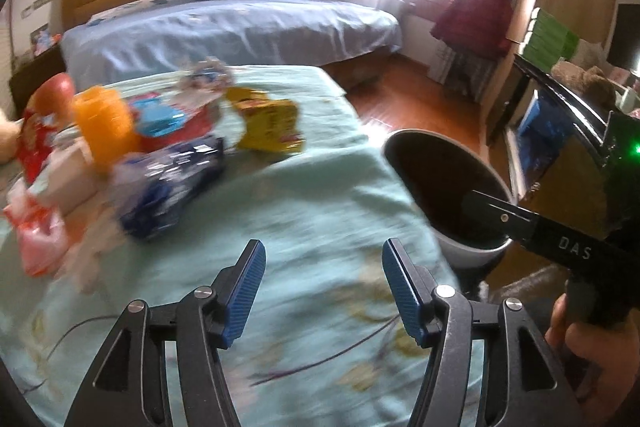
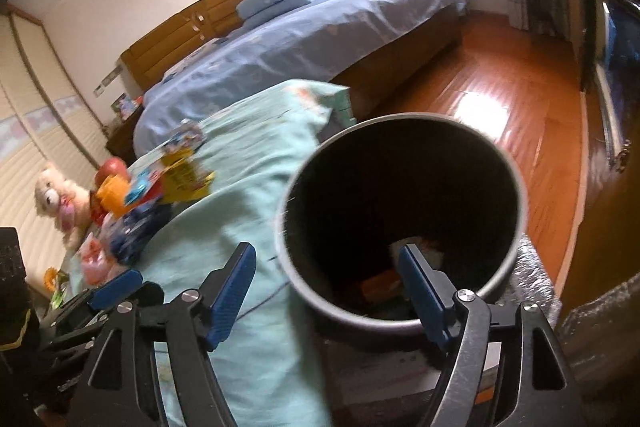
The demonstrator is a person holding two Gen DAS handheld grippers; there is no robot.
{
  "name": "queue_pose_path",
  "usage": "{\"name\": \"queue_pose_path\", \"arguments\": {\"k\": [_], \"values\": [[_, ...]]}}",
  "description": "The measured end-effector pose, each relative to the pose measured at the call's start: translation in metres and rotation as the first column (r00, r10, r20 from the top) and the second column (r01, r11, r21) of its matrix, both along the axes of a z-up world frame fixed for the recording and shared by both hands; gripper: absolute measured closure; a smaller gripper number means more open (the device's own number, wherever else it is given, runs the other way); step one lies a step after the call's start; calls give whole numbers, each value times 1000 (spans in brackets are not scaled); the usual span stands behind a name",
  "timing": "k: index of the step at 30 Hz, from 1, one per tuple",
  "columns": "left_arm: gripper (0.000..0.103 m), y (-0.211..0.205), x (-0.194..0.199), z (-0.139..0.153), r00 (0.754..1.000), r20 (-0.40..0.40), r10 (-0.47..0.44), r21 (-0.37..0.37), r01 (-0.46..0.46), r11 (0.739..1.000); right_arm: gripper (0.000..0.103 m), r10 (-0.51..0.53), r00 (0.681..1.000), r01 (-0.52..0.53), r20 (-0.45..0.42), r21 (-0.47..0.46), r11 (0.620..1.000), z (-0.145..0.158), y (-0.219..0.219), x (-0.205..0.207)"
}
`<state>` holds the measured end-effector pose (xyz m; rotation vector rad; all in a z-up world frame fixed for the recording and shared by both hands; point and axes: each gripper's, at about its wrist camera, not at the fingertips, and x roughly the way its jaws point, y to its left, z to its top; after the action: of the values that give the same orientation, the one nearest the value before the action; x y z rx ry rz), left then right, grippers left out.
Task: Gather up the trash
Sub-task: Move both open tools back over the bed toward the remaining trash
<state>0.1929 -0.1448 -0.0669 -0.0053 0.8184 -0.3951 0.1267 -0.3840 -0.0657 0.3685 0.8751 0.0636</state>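
A heap of trash lies on the teal-covered surface [image 1: 312, 195]: a yellow packet [image 1: 272, 123], a dark blue packet [image 1: 172, 179], an orange cup [image 1: 106, 123], a red bag [image 1: 36, 139] and a pink wrapper [image 1: 36, 243]. My left gripper [image 1: 324, 247] hovers open over bare cloth to the right of the heap, with nothing between its fingers. The round bin [image 2: 288, 227], dark inside, stands at the cloth's right edge and holds orange and white scraps [image 2: 380, 283]. My right gripper [image 2: 326, 251] is open and empty at the bin's near rim, with its right fingertip over the opening.
A bed with a blue sheet [image 1: 240, 27] stands behind, with wooden floor [image 2: 500, 99] to its right. A plush toy [image 2: 56, 199] sits left of the heap. A dark cabinet [image 1: 560, 95] lines the right side. A hand [image 1: 592, 347] holds the right gripper.
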Motion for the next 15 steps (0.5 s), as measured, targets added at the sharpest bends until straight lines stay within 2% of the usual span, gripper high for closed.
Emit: {"name": "queue_pose_path", "arguments": {"k": [3, 15], "values": [[42, 19, -14, 1, 999, 7, 37, 4, -37, 999, 23, 26, 1000, -26, -1, -13, 1000, -1, 19, -1], [38, 83, -66, 13, 985, 20, 169, 6, -169, 986, 23, 116, 993, -115, 12, -15, 993, 2, 83, -3]]}}
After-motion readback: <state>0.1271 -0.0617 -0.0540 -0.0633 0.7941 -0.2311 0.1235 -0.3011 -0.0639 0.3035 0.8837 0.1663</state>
